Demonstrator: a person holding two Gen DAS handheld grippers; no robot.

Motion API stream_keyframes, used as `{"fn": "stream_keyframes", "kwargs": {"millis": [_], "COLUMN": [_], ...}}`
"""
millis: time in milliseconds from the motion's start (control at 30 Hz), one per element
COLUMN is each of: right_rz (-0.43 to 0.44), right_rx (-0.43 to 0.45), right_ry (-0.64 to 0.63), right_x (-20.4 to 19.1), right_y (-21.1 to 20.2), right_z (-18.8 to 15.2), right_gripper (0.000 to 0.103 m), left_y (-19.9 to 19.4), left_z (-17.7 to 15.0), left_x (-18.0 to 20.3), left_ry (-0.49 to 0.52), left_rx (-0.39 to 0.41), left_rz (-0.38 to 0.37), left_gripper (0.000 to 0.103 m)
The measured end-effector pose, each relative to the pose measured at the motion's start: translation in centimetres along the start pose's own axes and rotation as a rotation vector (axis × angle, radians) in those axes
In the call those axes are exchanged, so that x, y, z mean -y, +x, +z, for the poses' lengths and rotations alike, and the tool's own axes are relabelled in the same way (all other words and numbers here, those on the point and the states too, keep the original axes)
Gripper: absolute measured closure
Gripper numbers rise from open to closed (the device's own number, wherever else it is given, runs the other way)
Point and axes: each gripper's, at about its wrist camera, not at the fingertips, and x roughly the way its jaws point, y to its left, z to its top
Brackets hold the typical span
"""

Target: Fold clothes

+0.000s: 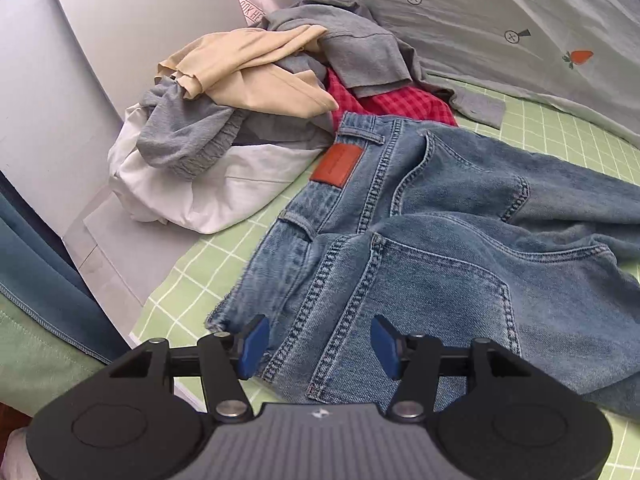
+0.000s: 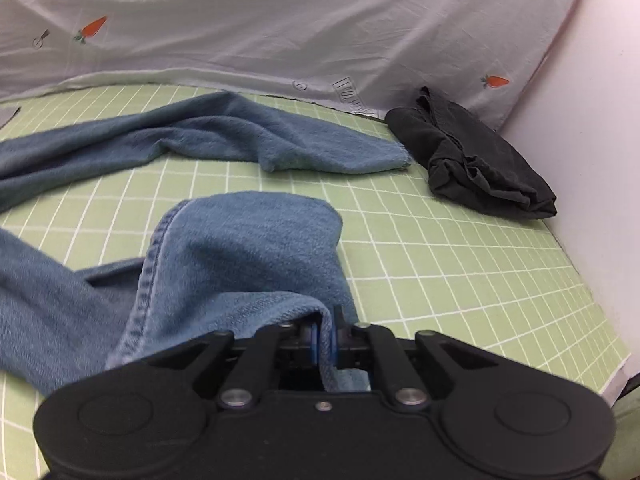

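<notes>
This looks like a room in a home set up for folding laundry. A green mat with white squares [image 2: 440, 240] covers the tabletop. A pale sheet with little carrots [image 2: 280, 32] hangs behind it. A heap of mixed clothes [image 1: 240, 112] lies at one side, blue jeans [image 1: 420, 220] are spread out, and a folded black garment [image 2: 480, 160] sits in the corner.
</notes>
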Motion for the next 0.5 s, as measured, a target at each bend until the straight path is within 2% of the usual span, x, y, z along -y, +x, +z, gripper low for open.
{"fn": "stream_keyframes", "kwargs": {"millis": [133, 167, 333, 500], "right_rz": [0.026, 0.029, 0.075, 0.162], "right_rx": [0.029, 0.048, 0.120, 0.134], "right_ry": [0.208, 0.227, 0.225, 0.215], "right_x": [3.1, 3.3, 1.7, -2.6], "right_y": [0.4, 0.5, 1.8, 3.9], "right_z": [4.1, 5.1, 10.4, 14.3], "right_gripper": [0.098, 0.098, 0.098, 0.098], "left_y": [-0.2, -0.1, 1.6, 3.8], "left_z": [0.4, 0.4, 0.2, 0.8], "left_x": [0.6, 1.0, 3.9, 5.9], "left_ry": [0.002, 0.009, 0.063, 0.080], "left_rx": [0.011, 0.008, -0.074, -0.128], "left_rz": [-0.008, -0.011, -0.071, -0.098], "left_gripper": [0.045, 0.045, 0.044, 0.044]}}
